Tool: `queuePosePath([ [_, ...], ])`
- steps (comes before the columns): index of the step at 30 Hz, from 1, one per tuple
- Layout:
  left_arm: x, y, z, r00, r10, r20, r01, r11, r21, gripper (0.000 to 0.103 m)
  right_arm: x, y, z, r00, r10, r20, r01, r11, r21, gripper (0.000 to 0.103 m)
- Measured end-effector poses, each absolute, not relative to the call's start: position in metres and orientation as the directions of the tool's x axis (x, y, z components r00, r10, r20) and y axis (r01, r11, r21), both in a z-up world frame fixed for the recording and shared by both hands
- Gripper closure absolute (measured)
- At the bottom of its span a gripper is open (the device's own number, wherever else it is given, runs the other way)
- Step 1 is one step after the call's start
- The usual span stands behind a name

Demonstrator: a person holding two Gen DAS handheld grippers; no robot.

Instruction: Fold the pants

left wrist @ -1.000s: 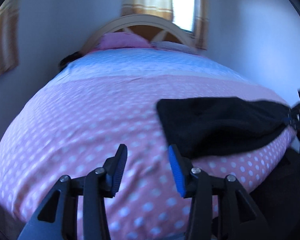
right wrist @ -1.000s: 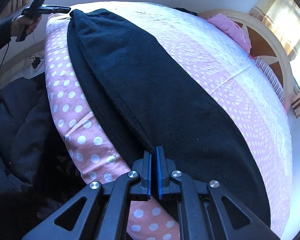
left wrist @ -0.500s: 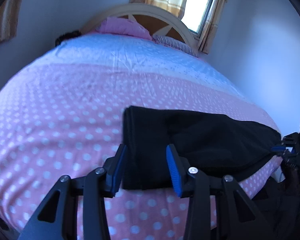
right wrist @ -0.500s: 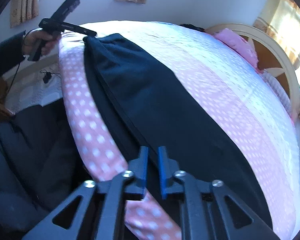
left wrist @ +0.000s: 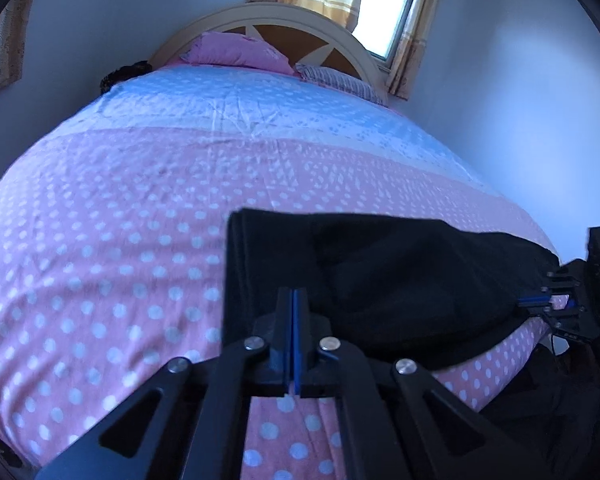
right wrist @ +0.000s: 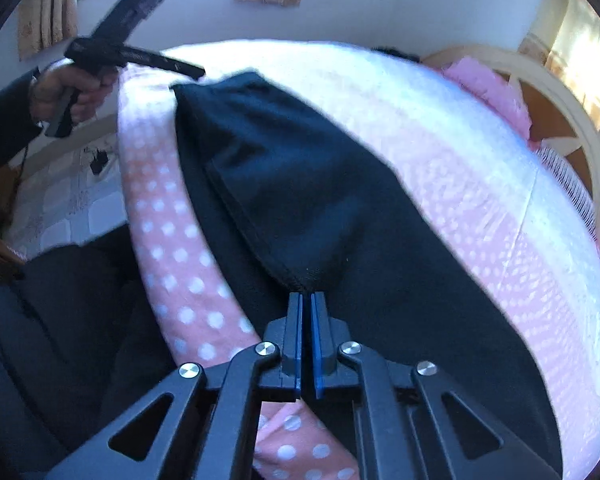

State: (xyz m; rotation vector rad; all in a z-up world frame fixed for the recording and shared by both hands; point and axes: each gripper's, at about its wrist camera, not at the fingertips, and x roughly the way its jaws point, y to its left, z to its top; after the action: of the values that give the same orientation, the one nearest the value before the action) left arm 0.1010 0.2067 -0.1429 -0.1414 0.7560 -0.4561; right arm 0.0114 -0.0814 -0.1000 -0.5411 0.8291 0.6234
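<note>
- The left tongs [left wrist: 293, 336] are pressed fully together at the near edge of the black pants [left wrist: 380, 280]. They appear to pinch that edge, though dark cloth against dark fingers makes the bite hard to confirm.
- The right tongs [right wrist: 306, 344] are almost closed, a thin gap between their blue pads [right wrist: 298, 340]. A gathered point of the pants [right wrist: 320, 208] meets their tips, so they seem to grip it.
- In the right wrist view, the person's left hand [right wrist: 66, 92] holds the left tongs [right wrist: 198, 73], whose tips reach the far end of the pants.
- The pants lie stretched along the foot edge of the bed [left wrist: 120, 220], on its pink polka-dot cover, with one layer already doubled over another.
- Toward the head of the bed, well apart from the pants, sit a pink pillow [left wrist: 236, 50] and a striped pillow [left wrist: 340, 80] against a curved headboard [left wrist: 268, 20].
- A curtained window [left wrist: 388, 8] is beyond the headboard.
- Risk, as a judgement: each grip takes only a small bite of thick fabric. Pulling the two ends apart or lifting quickly could slip a layer free, leaving a crooked fold.
- The pants sit near the edge of the bed, so slack cloth could slide off toward the floor.
</note>
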Motion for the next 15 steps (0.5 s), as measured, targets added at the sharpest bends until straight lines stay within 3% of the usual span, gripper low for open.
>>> queuePosePath([
  [4,0.1,0.233,-0.129,0.656,-0.458,-0.6,0.317,0.889,-0.332,0.103,0.0,-0.077,-0.086,0.521,0.318,-0.792,-0.701,0.689,-0.185,0.099],
  [9,0.099,0.245,-0.149,0.645,-0.46,-0.611,0.267,0.884,-0.384,0.103,0.001,-0.073,-0.124,0.512,0.233,-0.827,-0.69,0.685,-0.234,0.099],
  [10,0.099,0.243,-0.154,0.63,-0.468,-0.619,0.259,0.879,-0.401,0.099,0.002,-0.076,-0.126,0.507,0.242,-0.828,-0.687,0.693,-0.218,0.099],
  [11,0.098,0.242,-0.156,0.628,-0.464,-0.625,0.25,0.881,-0.402,0.087,0.003,-0.08,-0.125,0.502,0.255,-0.826,-0.685,0.7,-0.201,0.099],
  [12,0.096,0.238,-0.158,0.625,-0.461,-0.63,0.251,0.883,-0.397,0.066,0.006,-0.082,-0.121,0.499,0.26,-0.827,-0.685,0.703,-0.192,0.099],
  [14,0.088,0.229,-0.156,0.639,-0.455,-0.621,0.275,0.888,-0.367,0.041,0.008,-0.085,-0.119,0.502,0.261,-0.825,-0.681,0.707,-0.191,0.099],
  [15,0.084,0.226,-0.154,0.65,-0.457,-0.607,0.292,0.888,-0.357,0.039,0.009,-0.085,-0.118,0.5,0.263,-0.825,-0.681,0.708,-0.188,0.099],
])
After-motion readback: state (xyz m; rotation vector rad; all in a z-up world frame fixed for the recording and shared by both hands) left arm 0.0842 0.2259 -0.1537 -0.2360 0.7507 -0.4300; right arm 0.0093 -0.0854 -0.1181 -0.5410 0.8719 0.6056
